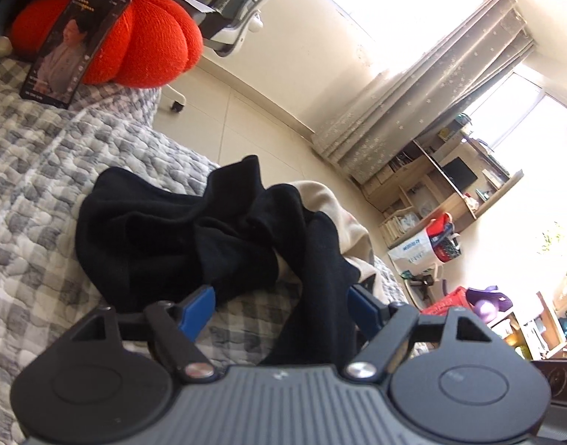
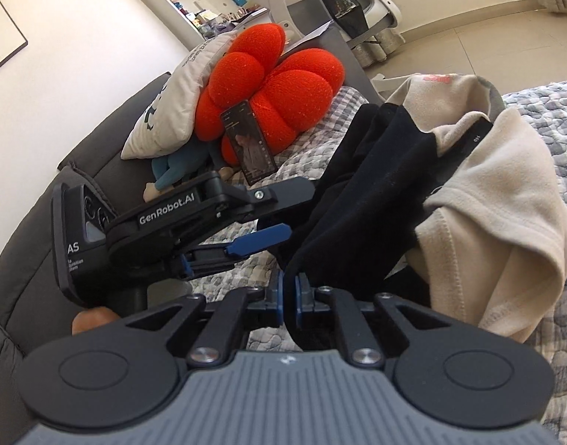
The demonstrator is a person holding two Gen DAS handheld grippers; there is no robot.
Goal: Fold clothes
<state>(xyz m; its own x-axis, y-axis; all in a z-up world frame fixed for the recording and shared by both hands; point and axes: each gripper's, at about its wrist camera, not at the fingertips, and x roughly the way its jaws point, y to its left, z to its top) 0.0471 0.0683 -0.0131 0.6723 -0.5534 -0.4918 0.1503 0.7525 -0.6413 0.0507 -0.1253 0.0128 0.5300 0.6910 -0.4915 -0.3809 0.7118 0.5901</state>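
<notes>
The right gripper (image 2: 289, 296) pinches a fold of a black garment (image 2: 368, 185) draped with a cream one (image 2: 494, 215) on a checked quilt (image 2: 543, 111); the left gripper (image 2: 272, 222) hovers open beside it, near a red cushion (image 2: 276, 89) and propped phone (image 2: 252, 141).

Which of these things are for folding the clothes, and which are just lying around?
For the folding:
black garment
beige garment
left gripper, jaws open
right gripper, jaws shut on the black garment

Just lying around:
red cushion
phone
white pillow
office chair
</notes>
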